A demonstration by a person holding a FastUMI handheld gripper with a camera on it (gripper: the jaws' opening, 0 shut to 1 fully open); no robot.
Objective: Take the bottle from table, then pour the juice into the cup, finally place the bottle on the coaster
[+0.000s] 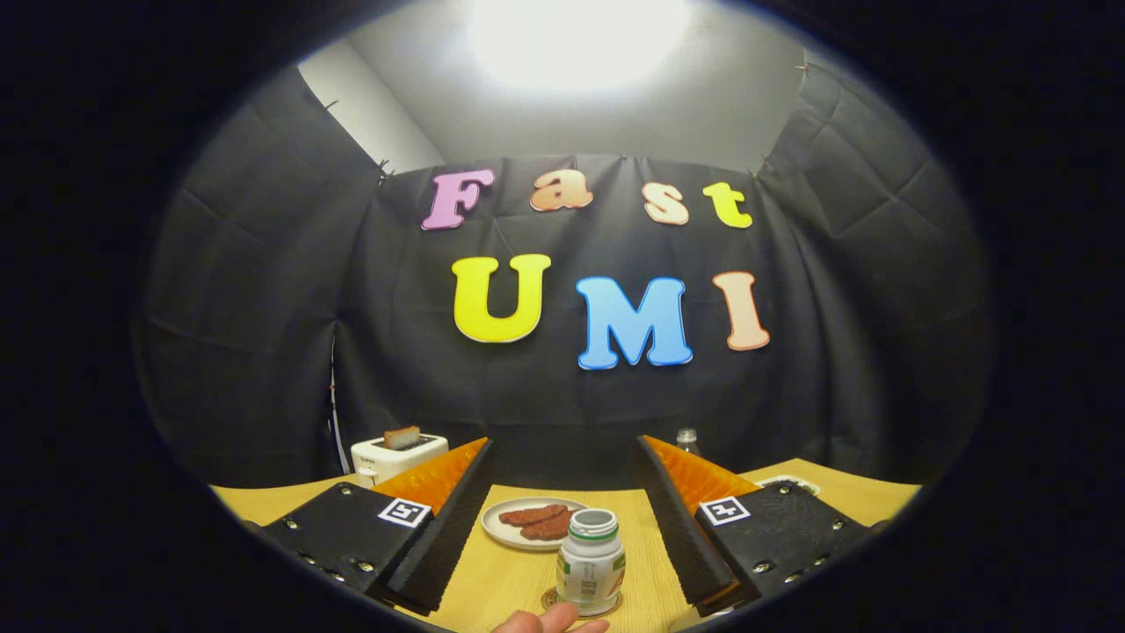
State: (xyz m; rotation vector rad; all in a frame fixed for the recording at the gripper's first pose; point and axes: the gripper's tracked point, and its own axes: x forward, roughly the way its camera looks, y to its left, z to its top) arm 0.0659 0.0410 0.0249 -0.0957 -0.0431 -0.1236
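Gripper [562, 501] spread wide, fingers [439, 527] empty. Open-topped bottle [591, 563] upright between them, touching neither, standing on the coaster [554, 601] on the wooden table [518, 580]. A hand's fingertips [549, 622] beside the coaster. Just behind the bottle, plate [507, 531] with reddish slices. Toaster [397, 455] beyond the left finger.

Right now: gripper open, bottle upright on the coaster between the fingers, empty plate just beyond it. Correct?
One thing is off: the plate is not empty; it holds reddish-brown food pieces. The rest holds in the gripper view: the gripper is open, and the bottle stands upright on the coaster between the fingers, touching neither.
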